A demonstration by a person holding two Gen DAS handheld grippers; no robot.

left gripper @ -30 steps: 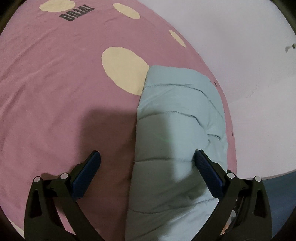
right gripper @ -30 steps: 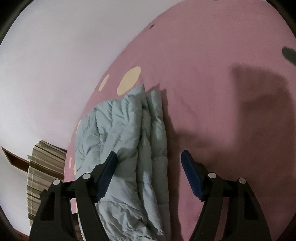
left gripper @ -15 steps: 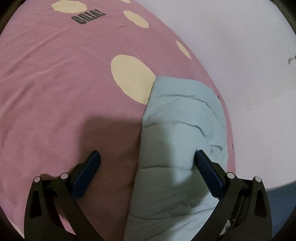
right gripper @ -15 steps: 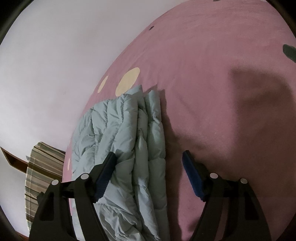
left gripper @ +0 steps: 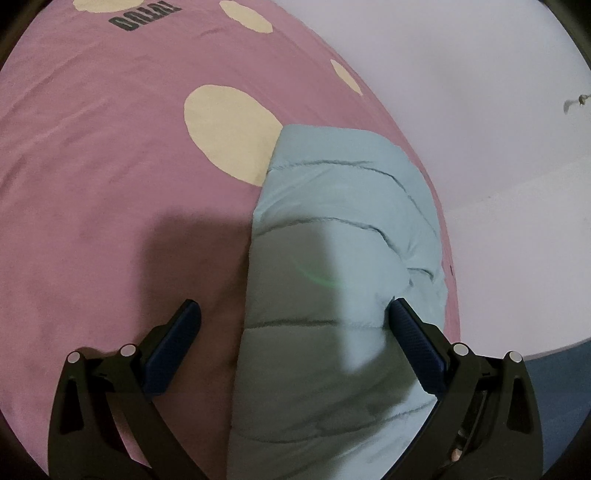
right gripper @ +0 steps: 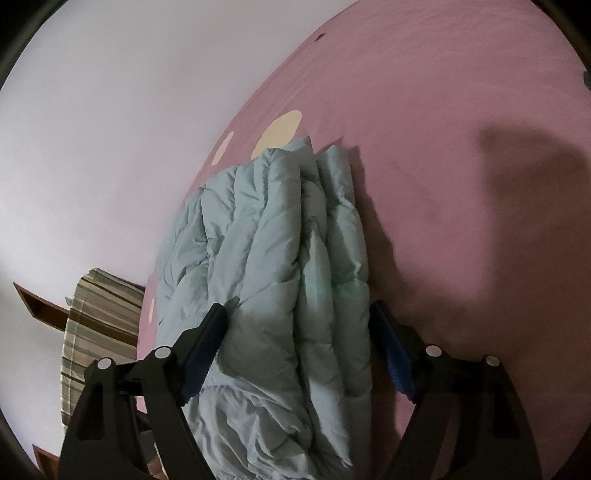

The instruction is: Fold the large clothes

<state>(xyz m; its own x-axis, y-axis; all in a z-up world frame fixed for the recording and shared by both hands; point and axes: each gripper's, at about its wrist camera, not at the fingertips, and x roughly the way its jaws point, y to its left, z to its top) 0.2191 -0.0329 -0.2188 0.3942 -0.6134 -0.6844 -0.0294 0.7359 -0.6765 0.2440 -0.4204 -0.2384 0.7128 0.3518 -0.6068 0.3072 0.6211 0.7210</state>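
Right tool (right gripper: 295, 332) widened, jacket (right gripper: 280, 258) between fingers

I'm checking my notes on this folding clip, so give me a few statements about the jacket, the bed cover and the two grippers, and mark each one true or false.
1. The light blue puffer jacket lies folded on a pink bed cover. True.
2. The left gripper is clamped shut on the jacket. False: its jaws stand wide open, and only the right finger touches the padding.
3. The bed cover has cream spots and dark lettering. True.
4. The jacket sits in the middle of the bed. False: it lies along the edge next to the pale wall.
5. The right gripper is empty and away from the jacket. False: its open jaws, which have just been widening, straddle the folded bundle.
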